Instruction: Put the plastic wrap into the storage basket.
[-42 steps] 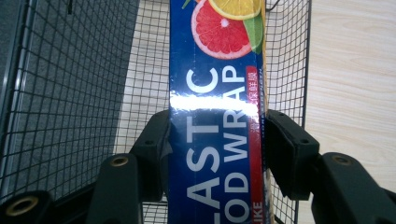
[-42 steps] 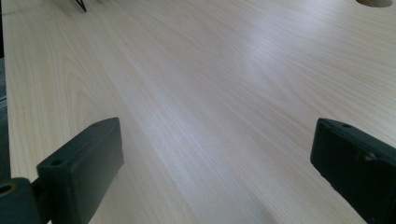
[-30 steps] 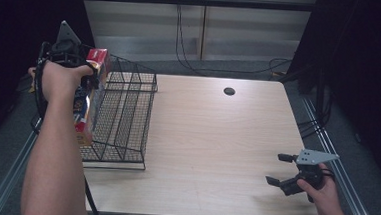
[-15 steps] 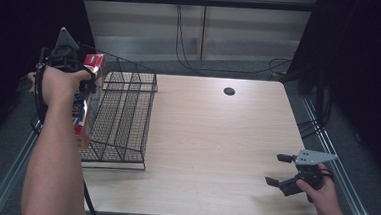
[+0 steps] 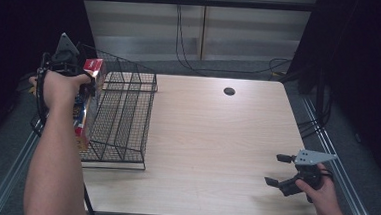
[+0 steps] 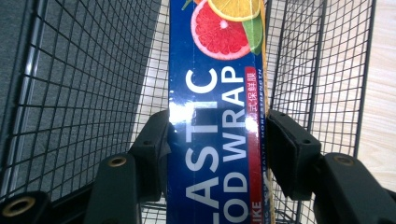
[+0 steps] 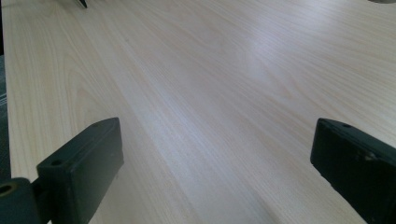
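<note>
Left gripper (image 6: 216, 140) clamps one box (image 6: 217, 116) (plastic wrap, seemingly).

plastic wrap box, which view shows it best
The left gripper view: the plastic wrap box runs up the middle, lettering readable, clamped between the jaws over the wire basket. The high view shows its red end and one side behind the hand.

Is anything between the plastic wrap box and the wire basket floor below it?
Nothing visible. The left tool clamps the plastic wrap box over the wire basket; the mesh below the box looks bare.
</note>
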### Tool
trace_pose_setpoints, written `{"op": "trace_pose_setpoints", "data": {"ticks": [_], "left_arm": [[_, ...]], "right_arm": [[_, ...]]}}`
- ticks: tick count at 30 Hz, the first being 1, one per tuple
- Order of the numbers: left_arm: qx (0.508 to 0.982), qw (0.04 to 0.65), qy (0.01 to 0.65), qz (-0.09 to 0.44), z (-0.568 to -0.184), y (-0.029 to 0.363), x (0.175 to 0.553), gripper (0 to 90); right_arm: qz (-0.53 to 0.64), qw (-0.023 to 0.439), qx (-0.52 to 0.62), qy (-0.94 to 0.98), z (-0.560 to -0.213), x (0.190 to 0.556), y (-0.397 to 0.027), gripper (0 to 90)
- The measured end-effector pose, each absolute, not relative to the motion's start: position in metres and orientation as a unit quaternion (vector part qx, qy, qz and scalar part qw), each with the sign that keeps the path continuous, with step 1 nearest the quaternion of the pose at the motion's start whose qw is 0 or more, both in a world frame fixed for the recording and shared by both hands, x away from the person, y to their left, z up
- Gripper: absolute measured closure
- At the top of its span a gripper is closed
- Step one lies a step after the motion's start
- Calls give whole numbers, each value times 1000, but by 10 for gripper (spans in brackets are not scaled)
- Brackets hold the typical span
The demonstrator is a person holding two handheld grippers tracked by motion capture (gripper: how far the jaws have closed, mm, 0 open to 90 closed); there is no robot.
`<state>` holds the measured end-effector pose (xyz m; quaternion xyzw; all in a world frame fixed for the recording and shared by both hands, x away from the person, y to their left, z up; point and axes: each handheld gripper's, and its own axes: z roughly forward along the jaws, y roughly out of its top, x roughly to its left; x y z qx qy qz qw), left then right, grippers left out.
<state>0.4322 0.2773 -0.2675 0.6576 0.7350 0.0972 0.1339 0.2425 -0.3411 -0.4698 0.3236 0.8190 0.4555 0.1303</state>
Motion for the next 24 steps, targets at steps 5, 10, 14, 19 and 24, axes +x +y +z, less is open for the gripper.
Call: {"op": "trace_pose_setpoints", "data": {"ticks": [5,10,14,19,24], "left_arm": [[657,133,736,96,-271,277,433,451],[660,131,734,97,-276,278,435,445],[655,131,738,95,-279,280,436,442],[653,129,741,91,-283,282,437,437],[650,125,744,88,-287,283,438,428]], "right_arm": [[455,129,324,819,-470,242,-340,23],[455,127,322,820,-470,242,-340,23],[454,129,322,821,-470,242,-340,23],[453,130,321,822,-471,242,-340,23],[455,126,321,821,-471,242,-339,23]]}}
